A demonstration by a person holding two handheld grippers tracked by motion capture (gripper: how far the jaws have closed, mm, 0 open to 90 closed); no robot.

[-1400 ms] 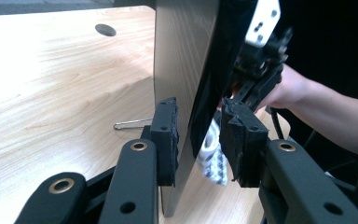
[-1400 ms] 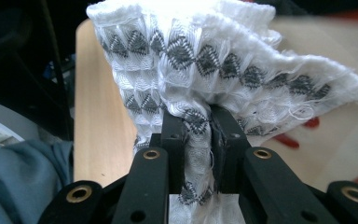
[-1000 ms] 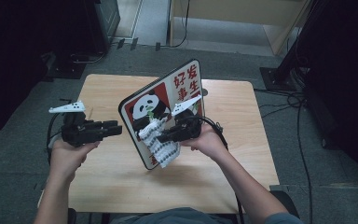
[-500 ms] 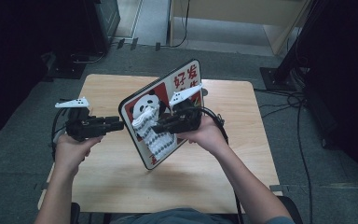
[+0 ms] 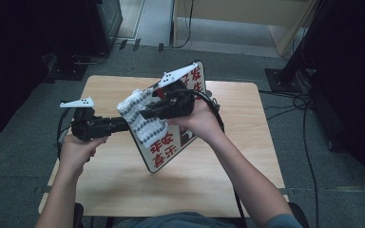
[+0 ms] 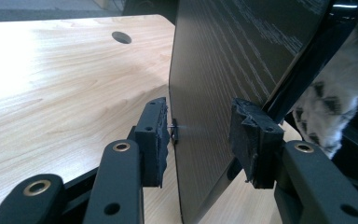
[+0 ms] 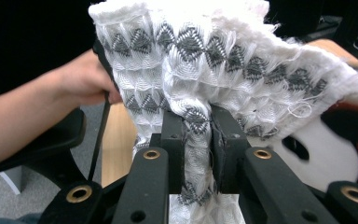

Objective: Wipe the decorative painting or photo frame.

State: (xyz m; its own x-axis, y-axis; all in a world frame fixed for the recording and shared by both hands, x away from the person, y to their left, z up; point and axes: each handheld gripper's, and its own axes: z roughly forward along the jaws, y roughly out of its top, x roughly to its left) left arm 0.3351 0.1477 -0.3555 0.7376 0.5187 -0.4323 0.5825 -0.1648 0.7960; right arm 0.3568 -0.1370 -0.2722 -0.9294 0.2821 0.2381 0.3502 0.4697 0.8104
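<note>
White cloth [image 7: 200, 79] with grey zigzags pinched between right gripper [image 7: 200, 140] jaws, draped against upright panda board [image 5: 171, 137]. Board's edge between left gripper [image 6: 205, 135] jaws, just closing, one pad touching. Wooden table [image 6: 51, 84] beneath.

You're gripping two black grippers: the left gripper [image 5: 123, 124] and right gripper [image 5: 145, 114] are each carrying a dotted grey three-cornered plate, brass-ringed jaw links and trailing black cables.
</note>
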